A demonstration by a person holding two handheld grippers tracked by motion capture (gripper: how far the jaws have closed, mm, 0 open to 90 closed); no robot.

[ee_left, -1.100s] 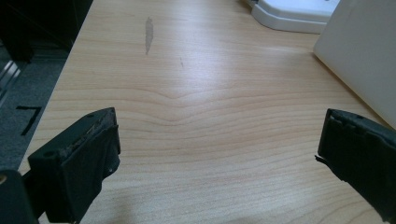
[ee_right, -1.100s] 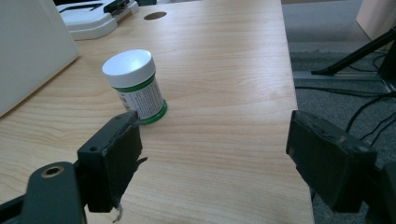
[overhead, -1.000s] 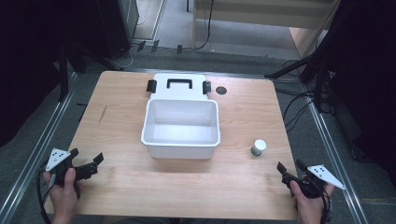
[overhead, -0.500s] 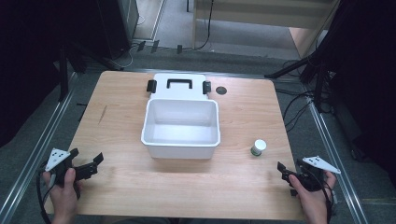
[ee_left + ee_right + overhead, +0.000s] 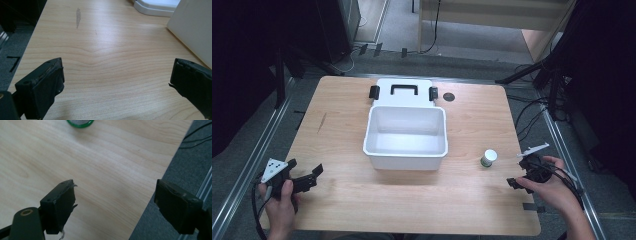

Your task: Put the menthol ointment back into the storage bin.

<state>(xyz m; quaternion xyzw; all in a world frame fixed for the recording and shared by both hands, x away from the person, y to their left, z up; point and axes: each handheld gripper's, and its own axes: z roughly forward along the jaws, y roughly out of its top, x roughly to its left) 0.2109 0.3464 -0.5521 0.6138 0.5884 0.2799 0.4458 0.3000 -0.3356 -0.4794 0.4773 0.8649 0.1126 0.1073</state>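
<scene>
- Light wooden table (image 5: 362, 210): open white plastic bin (image 5: 405, 158) at centre.
- Small green-banded white jar (image 5: 488, 158) stands right of bin, untouched.
- Right gripper (image 5: 518, 181) near jar, jaws wide, empty.
- Left gripper (image 5: 312, 175) likewise agape, idle.
- Judgement: everything remains to do.

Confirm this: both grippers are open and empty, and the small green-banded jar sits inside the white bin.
Not quite. The jar stands on the table, outside the white bin, toward the right gripper, as the high view shows. Both grippers are open and empty, the left gripper included.
</scene>
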